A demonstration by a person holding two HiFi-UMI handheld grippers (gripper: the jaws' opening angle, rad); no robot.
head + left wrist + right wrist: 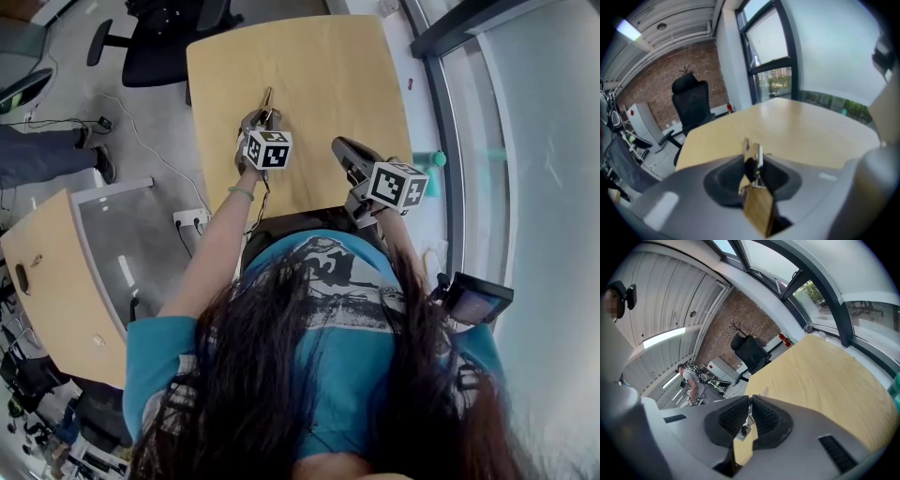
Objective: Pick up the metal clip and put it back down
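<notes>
Head view: light wooden desk (319,66) fills the upper centre of the frame. Both hand-held grippers are over its near half.

Left hand-held gripper (263,117) sits at centre-left, its white cube with black square markers (267,150) just below it in the frame. A brass-coloured metal clip (267,97) sticks out past the jaw tips toward the top of the frame, over the bare desk top. Cannot tell from this view whether the clip's tip touches the wood.

Left gripper view: left hand-held gripper (751,164) has its jaws clamped on the metal clip (757,201). The clip stands between the dark pads at lower centre, a broad shiny plate toward the camera and a narrow upright end pointing away. The desk (811,131) spreads out beyond it.

Right hand-held gripper (339,143) is at centre-right of the head view, well apart from the clip, with its own marker cube (398,185) below it.

Right gripper view: right hand-held gripper (750,401) has its ribbed black pads drawn together, meeting at the tips, with nothing gripped between them. Desk surface (820,380) runs toward the upper right of the frame.

Black office chair (159,42) stands off the desk's far left corner, at upper left in the head view.
</notes>
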